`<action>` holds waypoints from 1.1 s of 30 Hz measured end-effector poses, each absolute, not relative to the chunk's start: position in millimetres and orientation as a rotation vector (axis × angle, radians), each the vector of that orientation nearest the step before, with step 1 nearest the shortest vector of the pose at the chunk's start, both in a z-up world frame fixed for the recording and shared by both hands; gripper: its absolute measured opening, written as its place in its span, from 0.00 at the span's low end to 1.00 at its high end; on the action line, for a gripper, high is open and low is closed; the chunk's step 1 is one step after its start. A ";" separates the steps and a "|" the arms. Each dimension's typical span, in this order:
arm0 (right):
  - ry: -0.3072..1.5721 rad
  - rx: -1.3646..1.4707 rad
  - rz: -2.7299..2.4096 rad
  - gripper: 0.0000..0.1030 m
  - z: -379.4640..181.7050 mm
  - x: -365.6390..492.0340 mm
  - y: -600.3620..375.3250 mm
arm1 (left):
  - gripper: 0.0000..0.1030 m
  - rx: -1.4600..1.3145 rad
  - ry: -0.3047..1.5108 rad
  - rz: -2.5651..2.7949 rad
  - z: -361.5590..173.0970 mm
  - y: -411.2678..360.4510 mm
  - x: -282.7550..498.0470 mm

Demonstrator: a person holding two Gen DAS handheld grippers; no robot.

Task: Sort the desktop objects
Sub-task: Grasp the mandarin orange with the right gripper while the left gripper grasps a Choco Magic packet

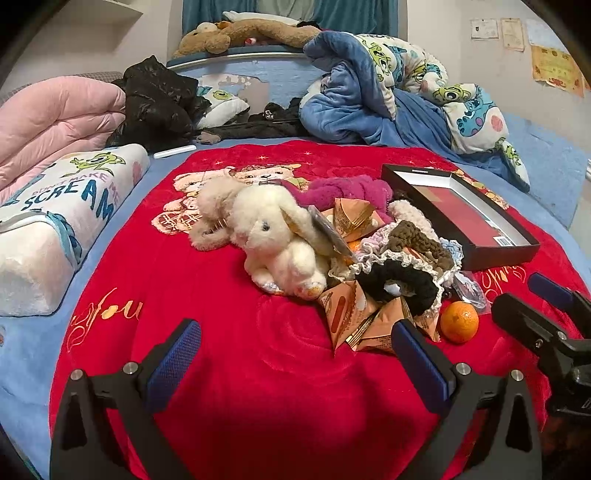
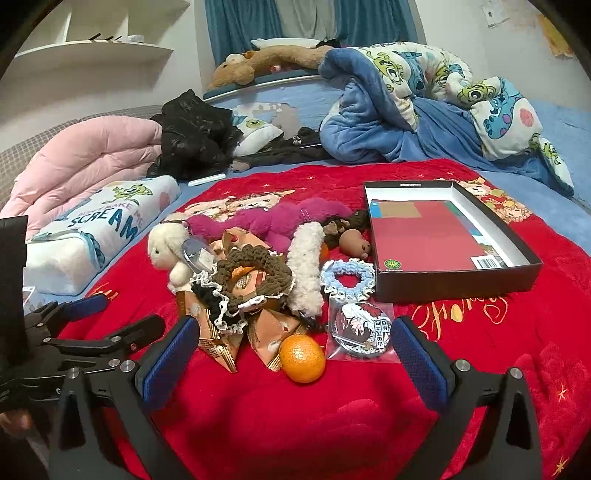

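A pile of small objects lies on a red blanket: a white plush rabbit, a magenta plush, crocheted scrunchies, orange snack packets, a tangerine, a bagged round badge and a brown figure. An open black box with a red floor lies right of the pile. My left gripper is open and empty, short of the pile. My right gripper is open and empty, with the tangerine between its fingers' line.
A "SCREAM" pillow, a pink quilt and black clothing lie at the left. A crumpled blue blanket lies behind the box. Plush toys sit on the headboard.
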State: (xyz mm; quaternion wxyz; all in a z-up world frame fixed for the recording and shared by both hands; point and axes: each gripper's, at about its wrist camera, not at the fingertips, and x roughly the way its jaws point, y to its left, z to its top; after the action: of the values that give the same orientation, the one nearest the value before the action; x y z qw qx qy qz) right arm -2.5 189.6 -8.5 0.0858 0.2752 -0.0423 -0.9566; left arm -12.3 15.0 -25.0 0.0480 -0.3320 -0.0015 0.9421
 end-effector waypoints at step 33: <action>-0.153 0.987 -2.727 0.72 -31.5 -22.4 186.7 | 1.00 -1.088 -0.009 2.820 -48.1 17.0 -38.0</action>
State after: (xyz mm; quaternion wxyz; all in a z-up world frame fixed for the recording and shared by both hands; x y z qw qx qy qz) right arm -22.4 186.7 -31.5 0.1183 0.3374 -0.0523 -0.9324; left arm -38.0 17.0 -48.1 0.0596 -0.3592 -0.0028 0.9313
